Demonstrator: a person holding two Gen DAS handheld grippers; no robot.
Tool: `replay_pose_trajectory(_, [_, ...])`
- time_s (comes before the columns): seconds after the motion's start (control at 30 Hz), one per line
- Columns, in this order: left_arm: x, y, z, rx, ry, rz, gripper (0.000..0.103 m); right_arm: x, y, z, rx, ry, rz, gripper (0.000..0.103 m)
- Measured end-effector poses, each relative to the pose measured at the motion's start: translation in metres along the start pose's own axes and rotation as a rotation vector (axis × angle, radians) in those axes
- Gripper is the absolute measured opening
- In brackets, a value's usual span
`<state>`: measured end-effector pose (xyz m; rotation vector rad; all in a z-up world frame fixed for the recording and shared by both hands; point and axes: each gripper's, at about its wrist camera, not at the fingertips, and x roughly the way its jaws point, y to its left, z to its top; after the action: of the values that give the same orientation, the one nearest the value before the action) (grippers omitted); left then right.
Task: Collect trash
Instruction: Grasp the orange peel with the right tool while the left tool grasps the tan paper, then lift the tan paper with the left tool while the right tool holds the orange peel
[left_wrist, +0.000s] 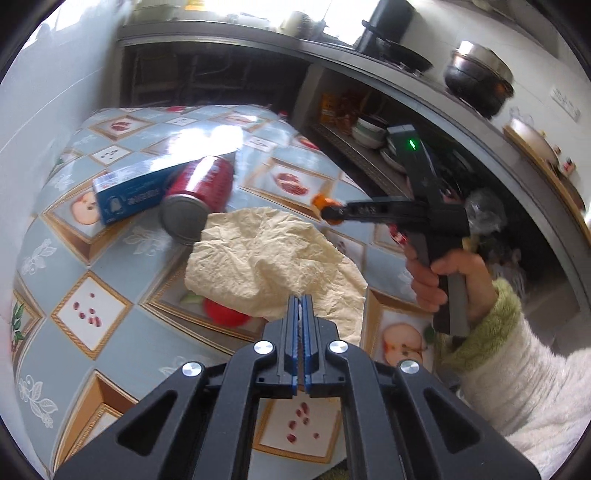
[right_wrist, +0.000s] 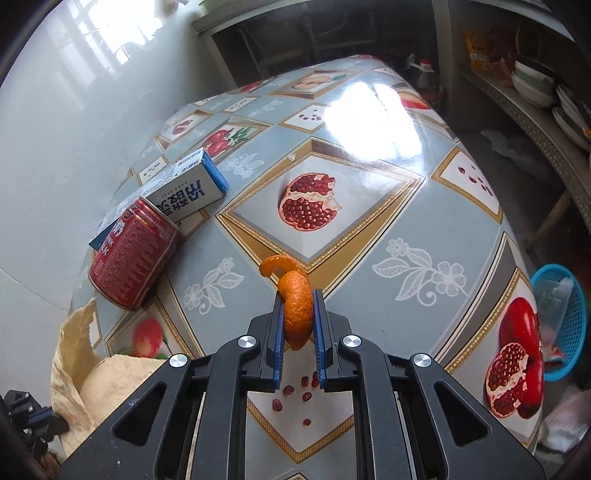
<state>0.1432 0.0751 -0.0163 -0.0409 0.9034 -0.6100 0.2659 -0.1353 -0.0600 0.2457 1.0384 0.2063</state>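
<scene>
Precariously, the right claw (right_wrist: 298, 319) clamps a curled orange peel (right_wrist: 295, 310) that could slip out, while the left claw (left_wrist: 301, 317) pinches crumpled cream paper (left_wrist: 273, 258).

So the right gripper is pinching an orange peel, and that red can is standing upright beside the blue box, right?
Not quite: the red can lies on its side against the blue box, as the right wrist view shows. The right gripper does pinch the orange peel.

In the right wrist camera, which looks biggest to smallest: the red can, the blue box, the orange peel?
1. red can
2. blue box, though it lies farther off, so it is unsure
3. orange peel, pinched in the right gripper
</scene>
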Motion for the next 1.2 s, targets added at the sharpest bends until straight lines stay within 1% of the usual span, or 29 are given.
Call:
replay_pose_trajectory(0.13, [0.028, -0.028, -0.017, 0.104, 0.062, -0.017, 0.002, -0.017, -0.002, -0.008, 0.005, -0.015, 0.01, 0.012])
replay_pose_trajectory(0.23, [0.051, -0.04, -0.029, 0.134, 0.12, -0.03, 0.002, -0.036, 0.001, -0.018, 0.002, -0.025, 0.053, 0.012])
replay_pose_trajectory(0.3, [0.064, -0.047, -0.036, 0.168, 0.14, -0.014, 0.002, -0.044, 0.008, -0.026, -0.014, -0.016, 0.098, 0.012])
replay_pose_trajectory(0.37, [0.073, -0.049, -0.04, 0.186, 0.155, -0.012, 0.002, -0.048, 0.016, -0.038, -0.037, 0.011, 0.141, 0.012])
replay_pose_trajectory(0.43, [0.076, -0.051, -0.042, 0.19, 0.147, -0.019, 0.003, -0.047, 0.021, -0.05, -0.05, 0.051, 0.167, 0.012])
replay_pose_trajectory(0.53, [0.075, -0.049, -0.042, 0.183, 0.147, -0.032, 0.003, -0.042, 0.02, -0.067, -0.048, 0.1, 0.148, 0.012])
replay_pose_trajectory(0.6, [0.073, -0.046, -0.041, 0.18, 0.143, -0.036, 0.004, -0.038, 0.015, -0.076, -0.024, 0.126, 0.134, 0.012])
replay_pose_trajectory(0.67, [0.069, -0.041, -0.039, 0.173, 0.132, -0.043, 0.01, -0.035, 0.008, -0.083, 0.006, 0.139, 0.127, 0.012])
replay_pose_trajectory(0.73, [0.062, -0.038, -0.038, 0.16, 0.106, -0.045, 0.025, -0.033, 0.001, -0.088, 0.035, 0.144, 0.129, 0.012])
replay_pose_trajectory(0.77, [0.06, -0.036, -0.035, 0.155, 0.089, -0.046, 0.029, -0.032, -0.001, -0.089, 0.051, 0.141, 0.141, 0.012])
replay_pose_trajectory(0.8, [0.057, -0.035, -0.033, 0.156, 0.07, -0.046, 0.036, -0.033, -0.003, -0.09, 0.063, 0.14, 0.15, 0.012])
replay_pose_trajectory(0.83, [0.055, -0.036, -0.031, 0.163, 0.052, -0.042, 0.045, -0.033, -0.005, -0.091, 0.072, 0.138, 0.157, 0.012])
replay_pose_trajectory(0.87, [0.053, -0.038, -0.029, 0.177, 0.035, -0.035, 0.05, -0.032, -0.007, -0.091, 0.083, 0.136, 0.168, 0.012])
replay_pose_trajectory(0.9, [0.053, -0.04, -0.028, 0.192, 0.024, -0.031, 0.06, -0.032, -0.008, -0.091, 0.091, 0.135, 0.178, 0.012])
replay_pose_trajectory(0.93, [0.054, -0.044, -0.027, 0.215, 0.014, -0.028, 0.066, -0.031, -0.009, -0.091, 0.099, 0.134, 0.186, 0.012])
replay_pose_trajectory(0.97, [0.056, -0.048, -0.027, 0.235, 0.012, -0.028, 0.069, -0.031, -0.01, -0.091, 0.108, 0.133, 0.196, 0.012])
replay_pose_trajectory(1.03, [0.067, -0.057, -0.026, 0.279, 0.031, -0.023, 0.077, -0.032, -0.013, -0.09, 0.123, 0.133, 0.211, 0.012])
replay_pose_trajectory(1.1, [0.081, -0.062, -0.027, 0.311, 0.069, -0.02, 0.078, -0.032, -0.017, -0.089, 0.146, 0.134, 0.233, 0.012])
replay_pose_trajectory(1.2, [0.095, -0.067, -0.03, 0.328, 0.104, -0.02, 0.078, -0.033, -0.024, -0.09, 0.179, 0.135, 0.265, 0.012])
